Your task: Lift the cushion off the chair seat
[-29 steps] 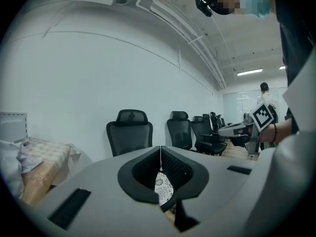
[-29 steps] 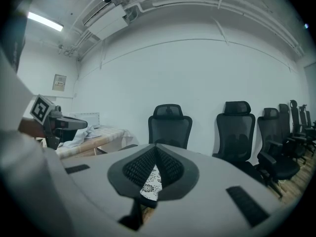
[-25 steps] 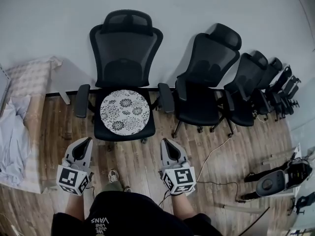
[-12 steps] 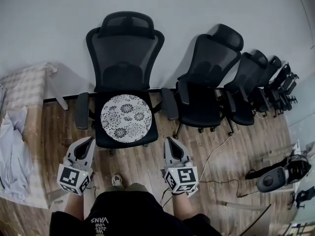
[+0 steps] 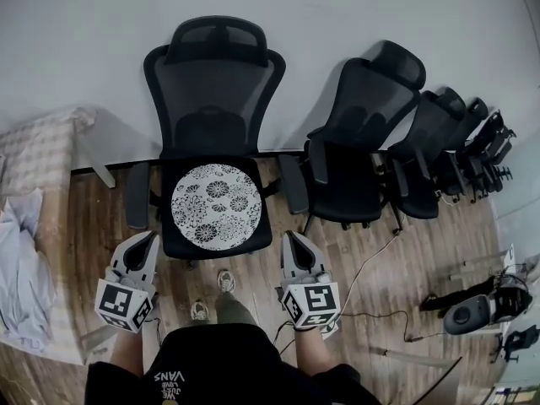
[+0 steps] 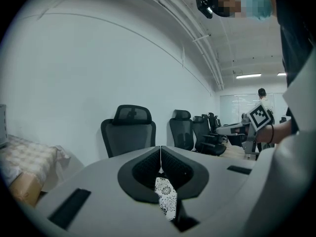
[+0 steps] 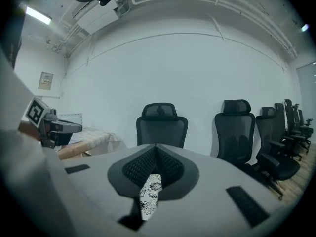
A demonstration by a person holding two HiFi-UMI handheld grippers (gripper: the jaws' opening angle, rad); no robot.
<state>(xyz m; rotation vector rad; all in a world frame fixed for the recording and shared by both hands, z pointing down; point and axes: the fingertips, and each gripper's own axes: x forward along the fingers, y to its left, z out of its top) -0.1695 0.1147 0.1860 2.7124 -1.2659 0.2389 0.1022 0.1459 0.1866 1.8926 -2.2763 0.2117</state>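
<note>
A round white cushion (image 5: 215, 205) with black flower print lies flat on the seat of the nearest black mesh office chair (image 5: 213, 91). My left gripper (image 5: 151, 237) hangs shut just off the seat's front left corner, nothing between its jaws. My right gripper (image 5: 292, 236) is shut and empty too, off the seat's front right corner. In the left gripper view the closed jaw tips (image 6: 160, 147) point at the chair (image 6: 129, 130), and a strip of the cushion (image 6: 166, 199) shows below them. The right gripper view shows the same: jaw tips (image 7: 155, 145) together, cushion (image 7: 149, 191) beneath, chair (image 7: 161, 125) ahead.
Several more black office chairs (image 5: 359, 133) stand in a row to the right along the white wall. A padded table (image 5: 46, 142) with crumpled cloth (image 5: 21, 260) is at the left. A cable (image 5: 371, 264) runs over the wooden floor, and a machine (image 5: 481, 306) sits far right.
Both grippers have come closer to the chair's front edge, and the chair looms larger in the head view. My foot has stepped forward. The jaws stayed shut.
</note>
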